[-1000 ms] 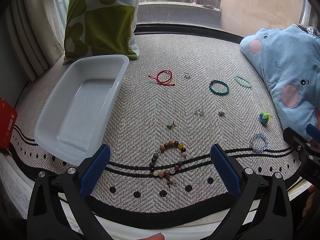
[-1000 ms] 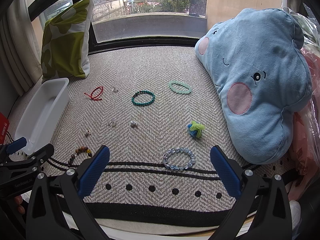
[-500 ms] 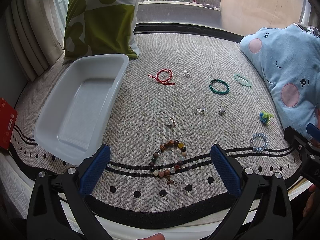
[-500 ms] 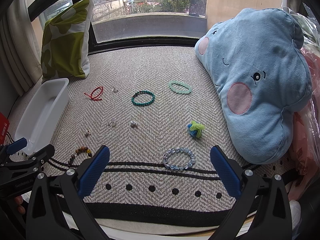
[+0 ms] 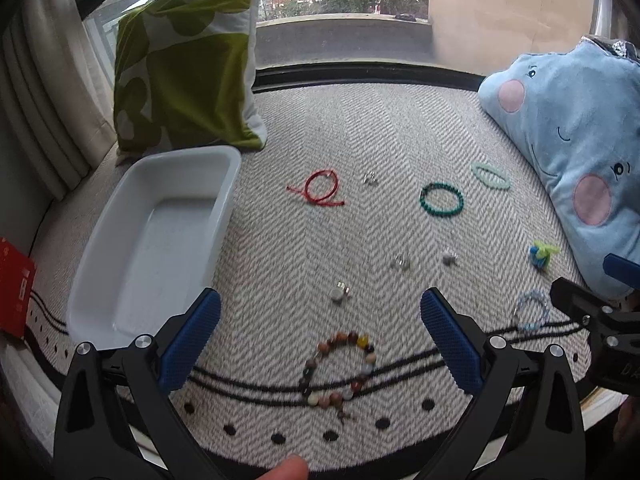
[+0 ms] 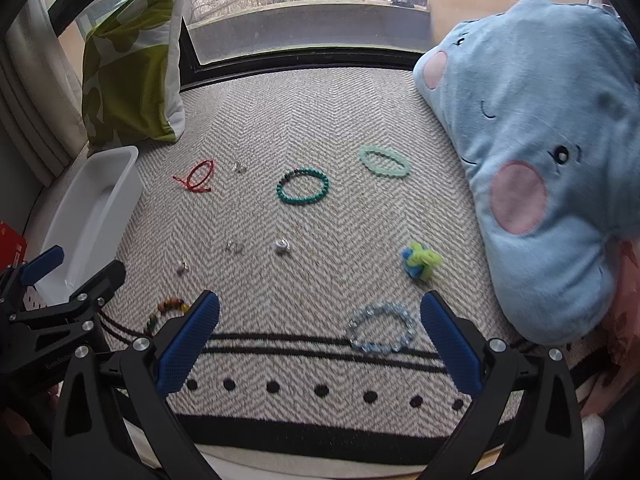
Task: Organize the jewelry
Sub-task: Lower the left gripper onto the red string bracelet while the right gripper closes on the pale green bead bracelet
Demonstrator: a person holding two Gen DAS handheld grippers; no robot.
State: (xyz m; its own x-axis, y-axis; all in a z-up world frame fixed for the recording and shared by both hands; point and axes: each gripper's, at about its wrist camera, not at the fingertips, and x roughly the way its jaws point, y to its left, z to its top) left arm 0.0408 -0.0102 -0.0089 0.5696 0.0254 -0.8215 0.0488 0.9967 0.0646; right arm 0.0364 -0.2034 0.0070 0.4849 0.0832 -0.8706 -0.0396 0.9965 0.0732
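Jewelry lies scattered on a herringbone mat. A brown wooden-bead bracelet (image 5: pixel 340 368) sits just ahead of my open left gripper (image 5: pixel 320 344), between its blue fingers. A pale blue crystal bracelet (image 6: pixel 382 332) lies between the fingers of my open right gripper (image 6: pixel 320 340). Farther out are a red cord bracelet (image 5: pixel 318 188), a teal bead bracelet (image 5: pixel 441 199), a mint bracelet (image 5: pixel 490 175), a green-and-blue hair tie (image 6: pixel 420 261) and several small silver rings (image 5: pixel 341 292). An empty white tray (image 5: pixel 156 240) stands at the left.
A green-and-white cushion (image 5: pixel 188 60) leans against the window behind the tray. A blue cloud-shaped plush pillow (image 6: pixel 540 152) fills the right side. A red box (image 5: pixel 14 284) sits at the far left edge. The mat's black-dotted border runs near its front edge.
Both grippers have moved forward and a little lower toward the mat, so the bracelets sit nearer the fingers. Both stay open and nothing was picked up.
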